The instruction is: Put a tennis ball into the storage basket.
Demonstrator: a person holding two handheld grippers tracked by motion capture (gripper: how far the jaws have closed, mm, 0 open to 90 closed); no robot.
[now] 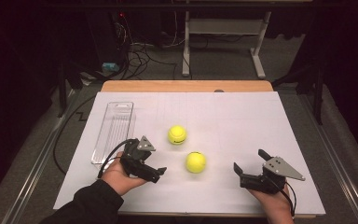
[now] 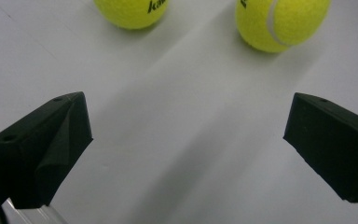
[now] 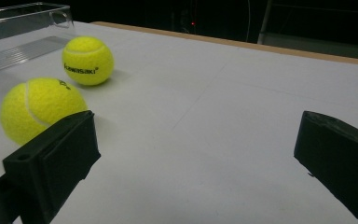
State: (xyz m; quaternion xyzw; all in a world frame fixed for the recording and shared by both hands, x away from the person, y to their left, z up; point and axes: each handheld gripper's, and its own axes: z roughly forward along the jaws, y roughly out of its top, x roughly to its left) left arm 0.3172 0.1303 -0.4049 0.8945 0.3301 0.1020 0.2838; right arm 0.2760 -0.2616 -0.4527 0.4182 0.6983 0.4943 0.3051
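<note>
Yellow tennis balls, near (image 1: 196, 162) and far (image 1: 177, 135), lie apart between the left gripper (image 1: 154, 173) and right gripper (image 1: 248, 164), both spread wide, holding nothing.

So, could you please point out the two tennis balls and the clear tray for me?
Far tennis ball (image 1: 177, 135): high view, middle of its top.
Near tennis ball (image 1: 196, 162): high view, its centre.
Clear tray (image 1: 120, 106): high view, far rim.

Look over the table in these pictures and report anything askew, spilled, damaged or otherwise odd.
Nothing stands out. Two yellow felt tennis balls, the far one and the near one, rest apart on the white sheet. The clear plastic tray lies flat and empty at the left. The left gripper and right gripper are open, holding nothing.
</note>
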